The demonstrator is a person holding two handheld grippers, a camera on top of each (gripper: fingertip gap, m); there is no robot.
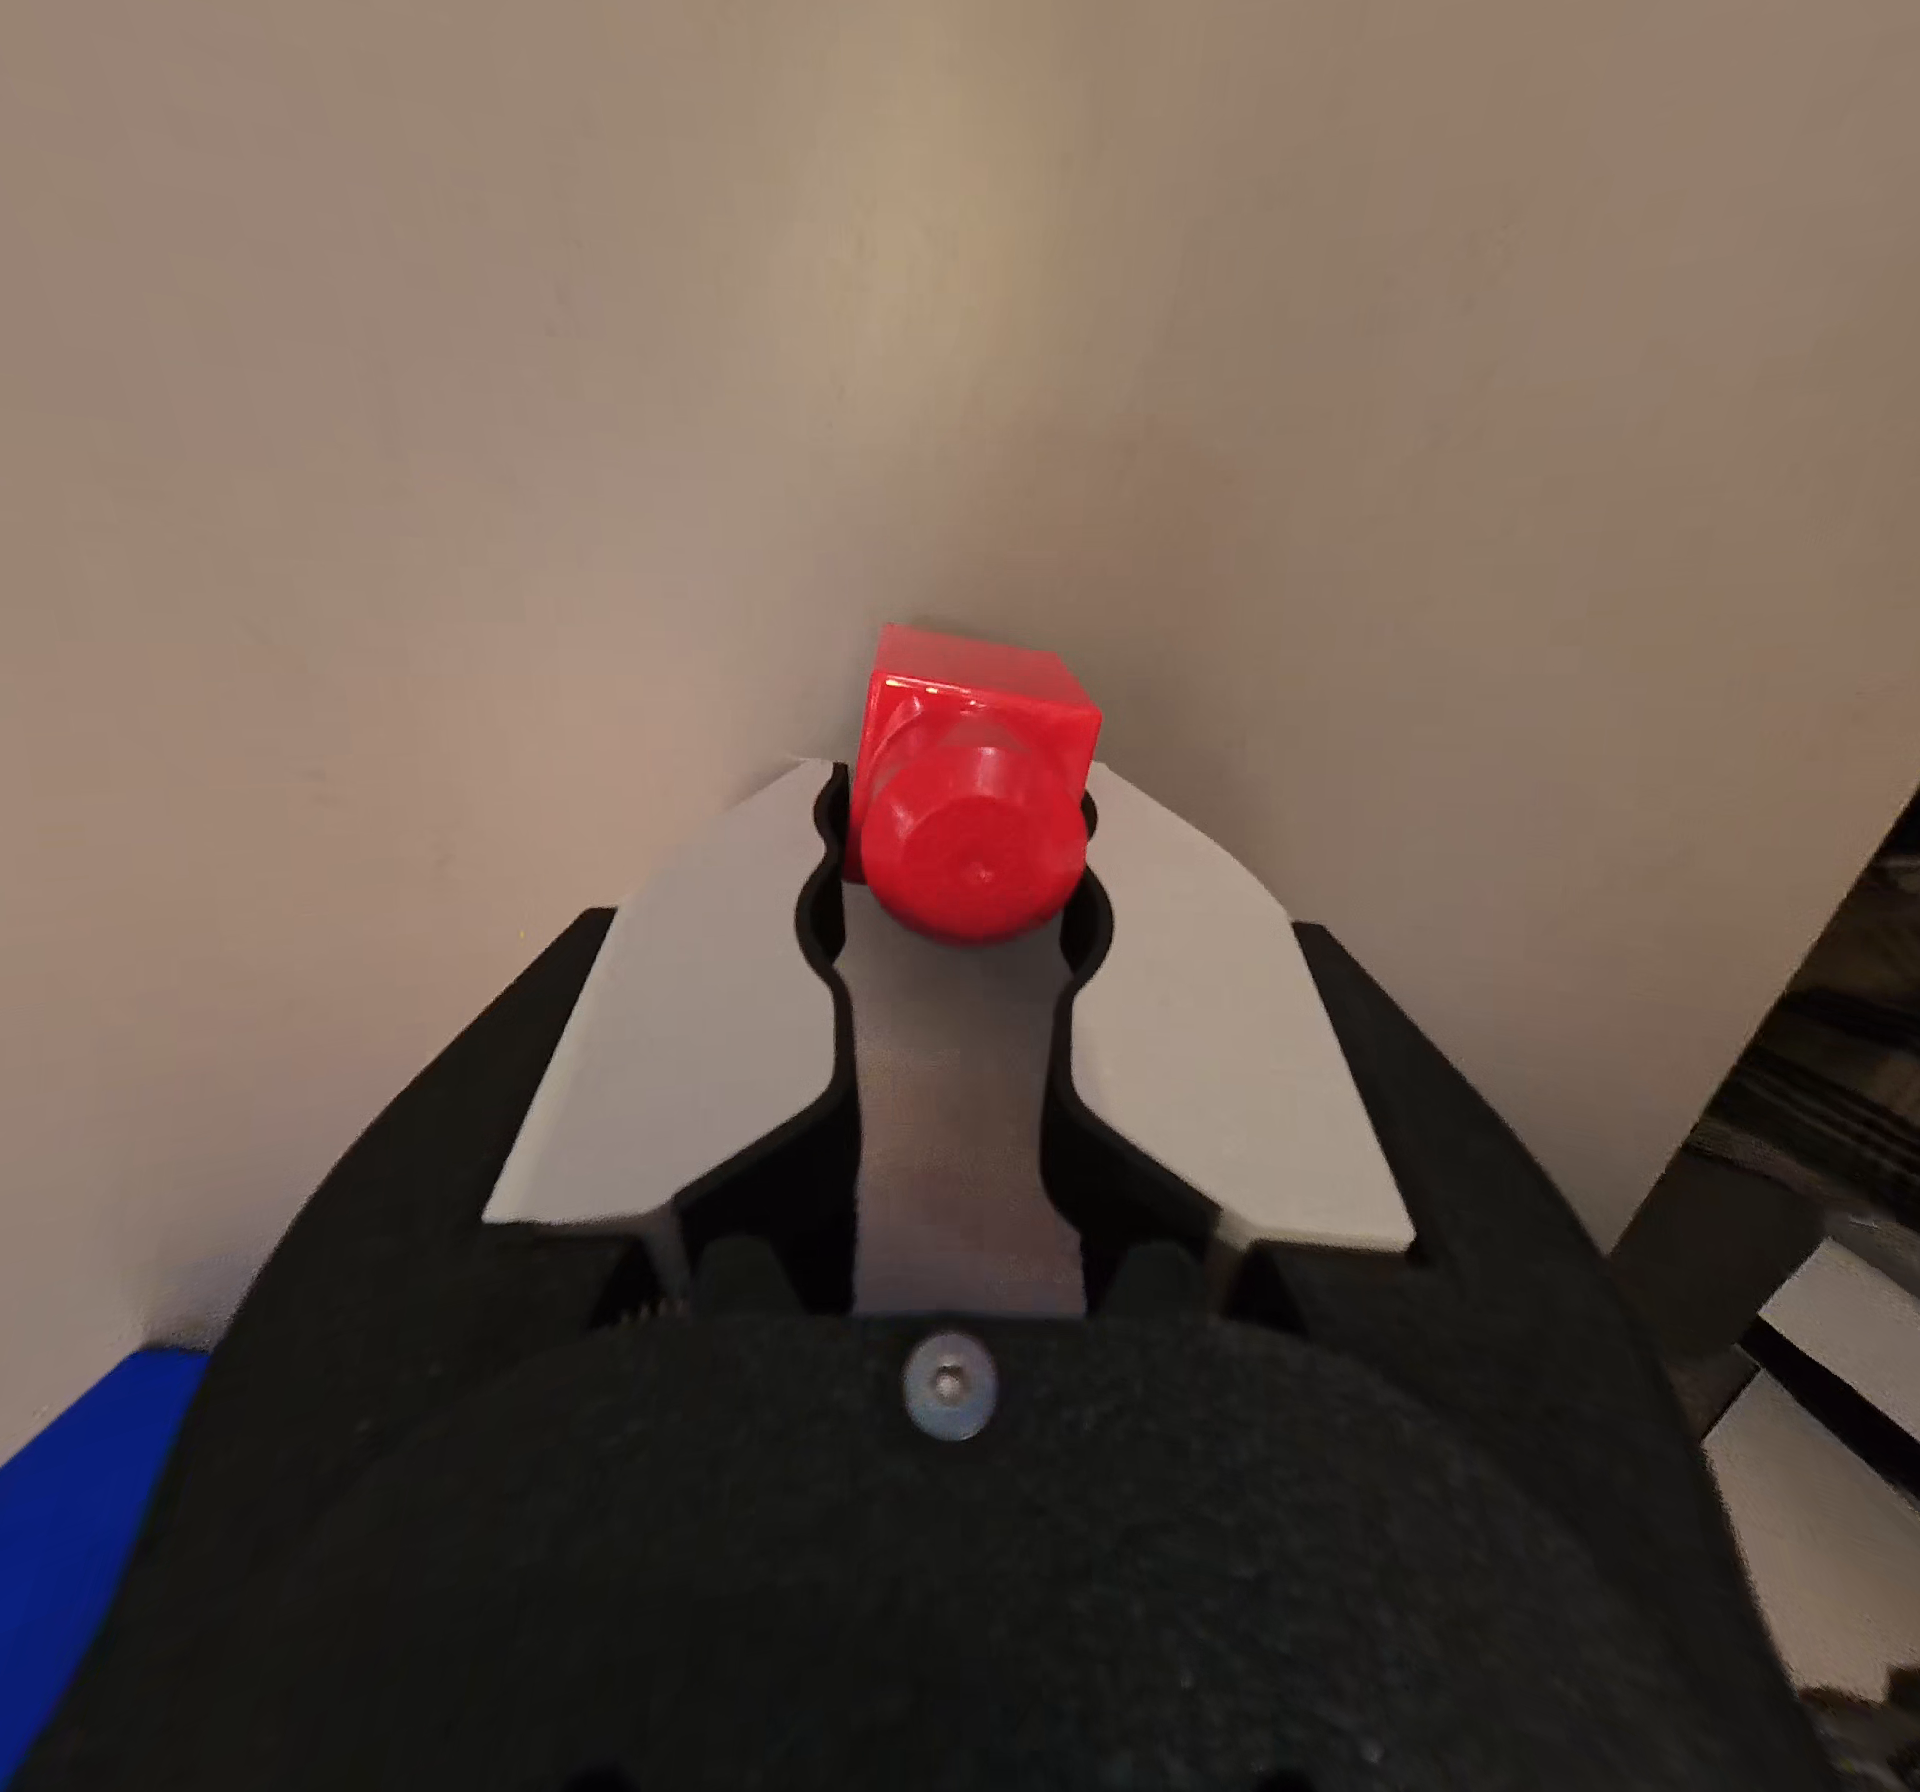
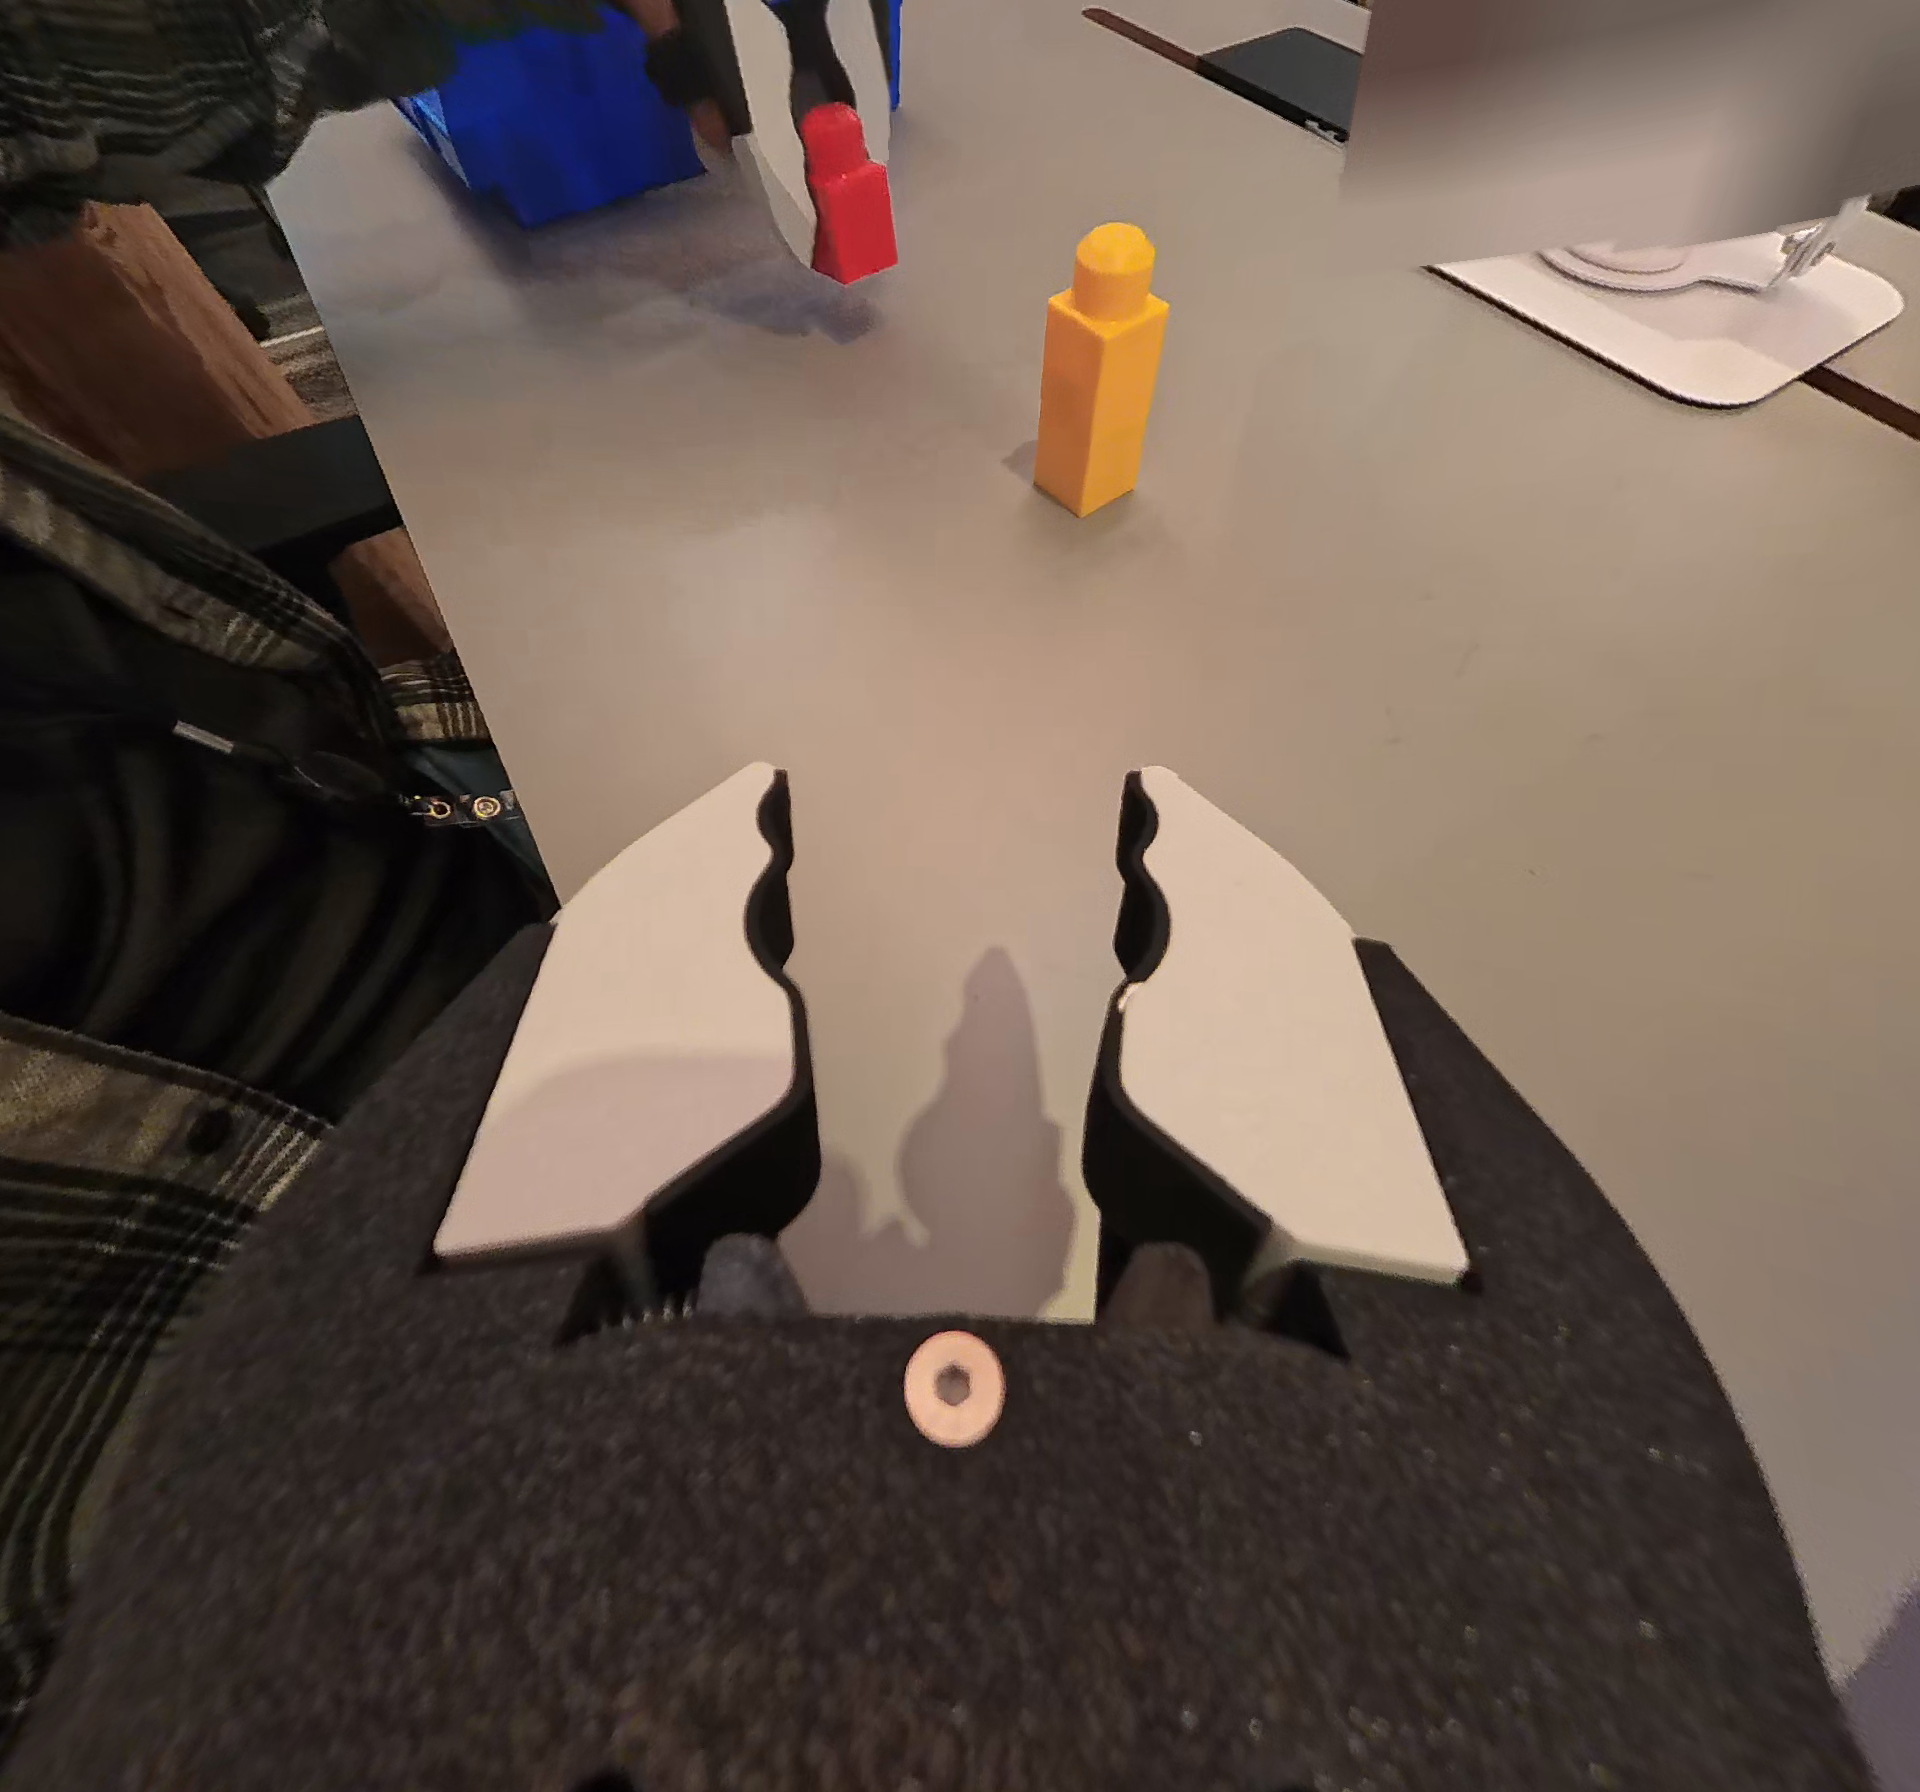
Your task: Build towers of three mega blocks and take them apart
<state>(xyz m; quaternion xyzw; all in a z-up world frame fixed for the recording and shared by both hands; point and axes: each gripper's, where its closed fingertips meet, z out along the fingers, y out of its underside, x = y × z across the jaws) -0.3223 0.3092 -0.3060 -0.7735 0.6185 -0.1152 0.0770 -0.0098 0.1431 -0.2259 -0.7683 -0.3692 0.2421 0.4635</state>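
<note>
My left gripper [image 1: 961, 786] is shut on a red block [image 1: 977, 786], its round stud facing the camera, held above the grey table [image 1: 520, 392]. In the right wrist view the same left gripper [image 2: 821, 173] holds the red block [image 2: 850, 204] a little above the table, near the blue bin. A yellow tower [image 2: 1101, 371] of stacked blocks with a round stud on top stands upright mid-table, to the right of the red block. My right gripper [image 2: 954, 807] is open and empty, over the table's near part, well short of the yellow tower.
A blue bin [image 2: 561, 132] stands at the far left of the table [image 2: 1455, 703]; its corner shows in the left wrist view [image 1: 83, 1430]. A white monitor base [image 2: 1683, 308] and a dark flat device [image 2: 1278, 69] lie at the far right. A person's plaid sleeve [image 2: 156, 7] is at the left. The gap from one gripper's tips to the other's is roughly 35 centimetres. The yellow tower [image 2: 1101, 371] is about 20 centimetres from both grippers' fingertips.
</note>
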